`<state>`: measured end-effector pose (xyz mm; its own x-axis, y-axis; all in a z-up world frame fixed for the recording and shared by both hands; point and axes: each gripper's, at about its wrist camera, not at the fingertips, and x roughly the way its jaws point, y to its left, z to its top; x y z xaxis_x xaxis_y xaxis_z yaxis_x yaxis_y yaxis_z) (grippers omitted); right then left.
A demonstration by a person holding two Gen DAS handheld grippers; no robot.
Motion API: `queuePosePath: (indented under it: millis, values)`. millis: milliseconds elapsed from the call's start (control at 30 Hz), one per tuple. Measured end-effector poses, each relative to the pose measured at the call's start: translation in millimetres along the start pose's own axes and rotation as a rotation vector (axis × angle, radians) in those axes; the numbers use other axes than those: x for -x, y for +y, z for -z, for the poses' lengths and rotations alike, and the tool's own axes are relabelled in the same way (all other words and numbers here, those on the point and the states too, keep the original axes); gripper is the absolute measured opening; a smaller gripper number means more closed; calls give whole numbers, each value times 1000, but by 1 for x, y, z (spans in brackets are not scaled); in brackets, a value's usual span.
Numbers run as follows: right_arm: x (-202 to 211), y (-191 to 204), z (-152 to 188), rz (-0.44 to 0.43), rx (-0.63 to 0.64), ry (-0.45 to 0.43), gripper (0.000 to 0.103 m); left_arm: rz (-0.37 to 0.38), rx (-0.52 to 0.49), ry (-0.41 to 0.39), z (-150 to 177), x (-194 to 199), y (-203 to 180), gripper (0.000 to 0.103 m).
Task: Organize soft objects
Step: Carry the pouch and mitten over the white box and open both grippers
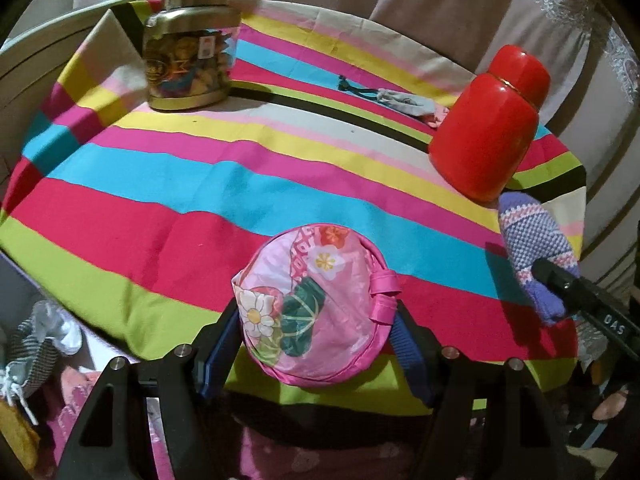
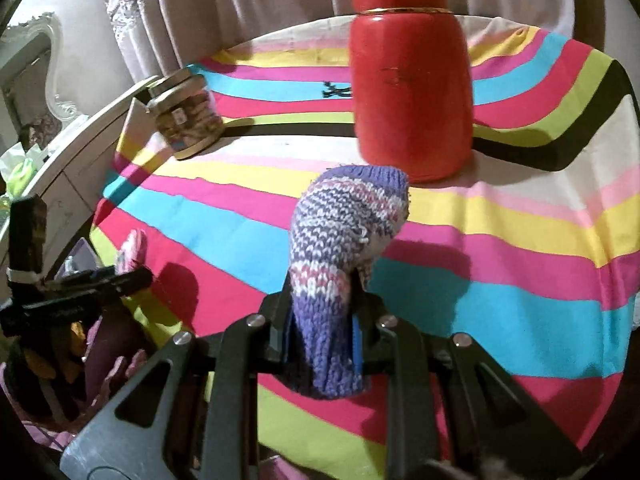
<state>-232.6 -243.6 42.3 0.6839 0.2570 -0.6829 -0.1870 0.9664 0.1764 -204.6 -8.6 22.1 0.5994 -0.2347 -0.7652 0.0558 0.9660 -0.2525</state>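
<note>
Your red canister [image 2: 408, 92] loses its top to the upper edge of the right wrist view, and it hides part of the dark cord [image 2: 336, 90] behind it. The jar's [image 1: 190, 50] label is too blurred to read. In the left wrist view, the canister covers the far end of the small grey pouch [image 1: 404, 101].

A matt woven striped cloth [image 1: 192, 200] is spread over the bench, with a glossy, smooth red canister [image 1: 488, 128] at two o'clock and a clear jar [image 1: 188, 52] with a brassy metal lid at eleven o'clock. A shiny, slick floral pouch [image 1: 312, 308] is seen at six o'clock, and a coarse, chunky knitted sock [image 2: 340, 248] of purple, white and pink yarn is shown in the right wrist view.
</note>
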Motion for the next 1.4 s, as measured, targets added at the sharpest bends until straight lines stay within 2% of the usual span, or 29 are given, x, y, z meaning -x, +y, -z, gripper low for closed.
queuePosePath:
  millis: [333,833,1233,1400]
  values:
    - [-5,55,-5,-73,140,16,25,-54,0,-34,4,14,12,71]
    - [-6,137,-17,-210,365,20,25,-172,46,-115,19,65,55,71]
    - [-10,217,-4,-356,570,50,25,-297,190,-115,48,93,116,72]
    - [-16,259,11,-448,663,93,25,-387,292,-108,69,110,153,72]
